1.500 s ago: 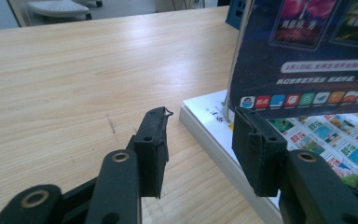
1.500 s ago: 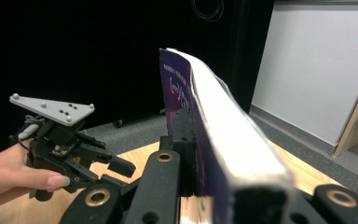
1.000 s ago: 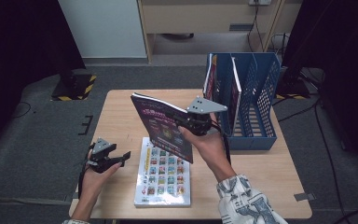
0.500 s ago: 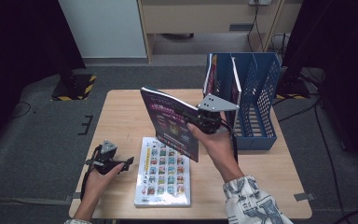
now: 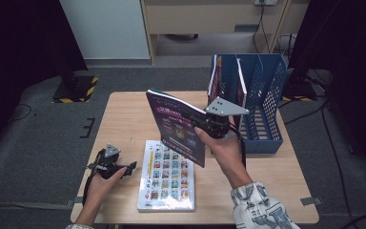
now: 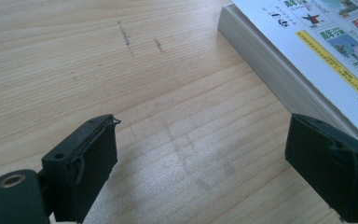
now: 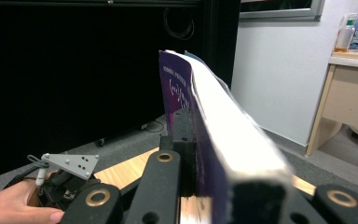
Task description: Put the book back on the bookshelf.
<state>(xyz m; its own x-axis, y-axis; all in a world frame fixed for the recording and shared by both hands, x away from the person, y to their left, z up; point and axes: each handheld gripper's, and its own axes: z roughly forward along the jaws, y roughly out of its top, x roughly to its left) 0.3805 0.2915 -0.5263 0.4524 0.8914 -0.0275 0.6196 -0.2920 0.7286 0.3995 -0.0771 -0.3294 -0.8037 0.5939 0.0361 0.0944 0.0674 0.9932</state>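
A light wooden table [image 5: 124, 114] is seen from above on a grey carpeted floor [image 5: 43, 129], with a pale cabinet [image 5: 209, 16] beyond its far edge. At the table's far right corner a blue plastic mesh file rack [image 5: 267, 109] stands upright, and thin books [image 5: 215, 78] are already lodged in its left compartments. Near the front edge, a thick white book with a grid of small coloured pictures on its cover [image 5: 167, 175] lies flat. A purple-covered paperback book [image 5: 177, 126] is held upright above the middle of the table, well clear of the wood and just left of the rack (part of the rack's left wall is hidden behind it). It is clamped at its right edge by the right gripper [image 5: 214, 125], whose jaws are pressed tight on both covers; in the right gripper view the page block [image 7: 233, 135] rises blurred between them. The left gripper [image 5: 119, 168] is rested low on the table just left of the white book; its jaws have just been spreading and are parted wide over bare wood, with nothing between them and the white book's page edges [image 6: 270, 70] close beside one jaw.
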